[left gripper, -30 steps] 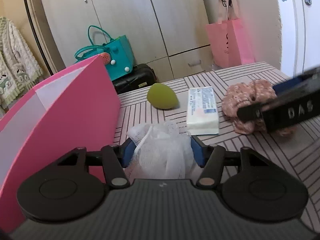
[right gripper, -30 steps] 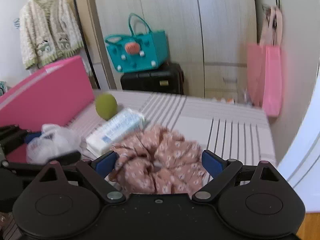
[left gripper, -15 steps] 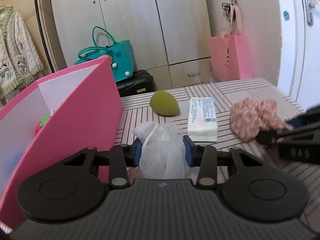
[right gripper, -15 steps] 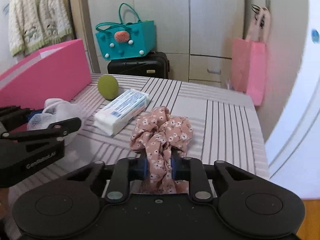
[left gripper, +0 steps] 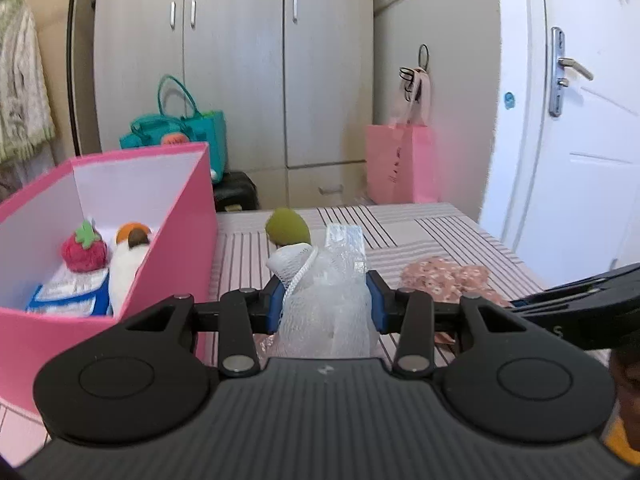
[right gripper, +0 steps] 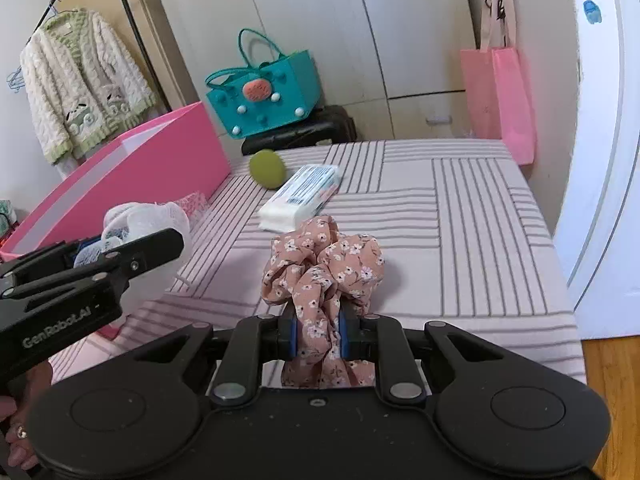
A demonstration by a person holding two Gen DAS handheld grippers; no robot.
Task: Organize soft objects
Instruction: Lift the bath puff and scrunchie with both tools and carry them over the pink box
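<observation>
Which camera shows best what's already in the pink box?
The left wrist view: it looks into the pink box, showing a strawberry plush and packets. The right wrist view shows only its outer wall.

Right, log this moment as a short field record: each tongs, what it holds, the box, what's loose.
left tongs: shut on white mesh bath pouf
right tongs: shut on pink floral fabric scrunchie
open pink box: holds red strawberry plush and other soft items
loose on striped tabletop: green egg-shaped sponge, white tissue pack
</observation>
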